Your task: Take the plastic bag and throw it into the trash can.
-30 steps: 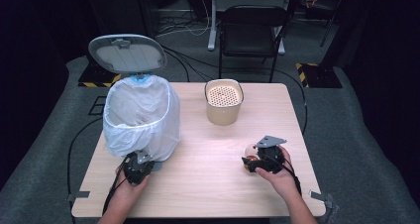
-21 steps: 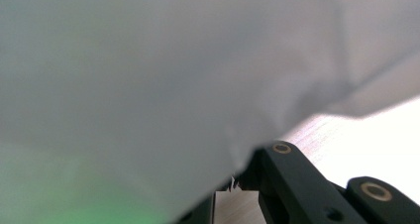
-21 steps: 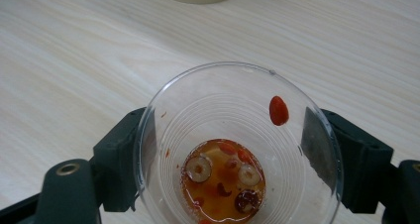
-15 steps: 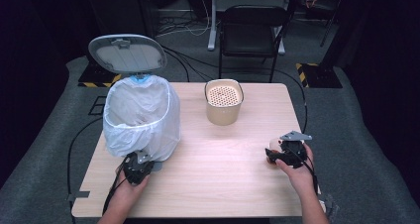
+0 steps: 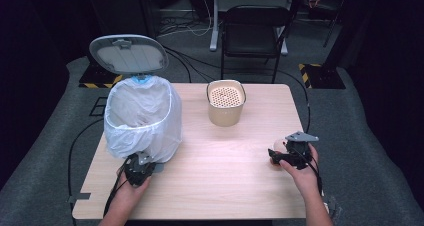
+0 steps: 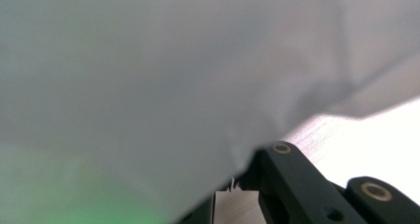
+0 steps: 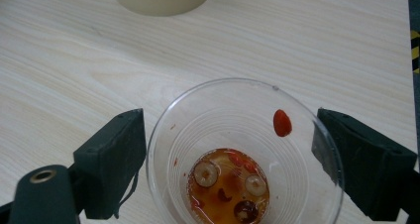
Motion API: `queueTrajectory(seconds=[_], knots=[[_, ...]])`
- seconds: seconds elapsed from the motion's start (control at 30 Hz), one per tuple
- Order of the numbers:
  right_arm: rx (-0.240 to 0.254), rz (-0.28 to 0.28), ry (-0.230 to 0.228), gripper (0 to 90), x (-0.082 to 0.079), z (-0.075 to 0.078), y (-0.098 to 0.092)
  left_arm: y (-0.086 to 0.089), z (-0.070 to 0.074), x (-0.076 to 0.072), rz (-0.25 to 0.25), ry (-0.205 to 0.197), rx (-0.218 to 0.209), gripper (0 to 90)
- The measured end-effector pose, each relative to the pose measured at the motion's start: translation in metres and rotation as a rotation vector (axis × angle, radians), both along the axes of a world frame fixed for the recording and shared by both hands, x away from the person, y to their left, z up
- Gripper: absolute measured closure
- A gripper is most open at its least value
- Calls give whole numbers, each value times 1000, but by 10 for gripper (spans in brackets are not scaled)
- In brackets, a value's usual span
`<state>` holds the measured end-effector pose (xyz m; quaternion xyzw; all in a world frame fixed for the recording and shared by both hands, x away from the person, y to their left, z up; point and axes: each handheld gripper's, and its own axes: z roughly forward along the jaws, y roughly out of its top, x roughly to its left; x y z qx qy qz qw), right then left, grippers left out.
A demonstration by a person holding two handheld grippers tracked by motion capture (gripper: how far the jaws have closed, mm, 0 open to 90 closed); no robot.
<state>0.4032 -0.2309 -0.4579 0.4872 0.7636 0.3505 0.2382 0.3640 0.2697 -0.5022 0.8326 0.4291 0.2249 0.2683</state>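
Two grippers are at work on the table (image 5: 235,186). The left gripper (image 5: 141,162) sits at the near left, jaws closed on the white bag (image 5: 142,117) that lines the bin (image 5: 145,78), right at the foot of it; in the left gripper view the bag's film drapes over the black jaw. The right gripper (image 5: 278,156) is at the near right with the clear plastic cup (image 7: 245,154) between its jaws. In the right gripper view the jaws have just been opening: the right pad (image 7: 346,154) stands close beside or just on the cup's rim, the left pad (image 7: 116,159) a sliver off the wall, so the cup seems released rather than held, standing on the wood.

The cup holds a shallow pool of amber liquid with fruit slices (image 7: 228,187), and a red berry (image 7: 282,123) clings to its inner wall. I judge the step to be setting the cup down, so the jaws should clear both walls before the hand draws back, straight toward the near edge, or a pad will drag the light cup over and spill it.

The cup stands near the right edge of the table, with little margin there. Bare wood lies to its left and toward the beige canister (image 5: 226,103), which stands well apart at the far middle. The bin's lid (image 5: 128,53) is up.
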Motion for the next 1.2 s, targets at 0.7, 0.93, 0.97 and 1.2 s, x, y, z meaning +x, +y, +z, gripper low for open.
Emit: queueTrajectory(seconds=[0.7, 0.93, 0.97, 1.2], knots=[[31, 79, -85, 209, -4, 58, 7, -1, 0, -1, 1, -2, 2, 874], [12, 170, -98, 262, 8, 79, 47, 0, 0, 0, 0, -1, 1, 874], [15, 201, -98, 303, 12, 81, 60, 0, 0, 0, 0, -2, 1, 873], [44, 292, -91, 397, 26, 83, 94, 0, 0, 0, -1, 1, -1, 873]])
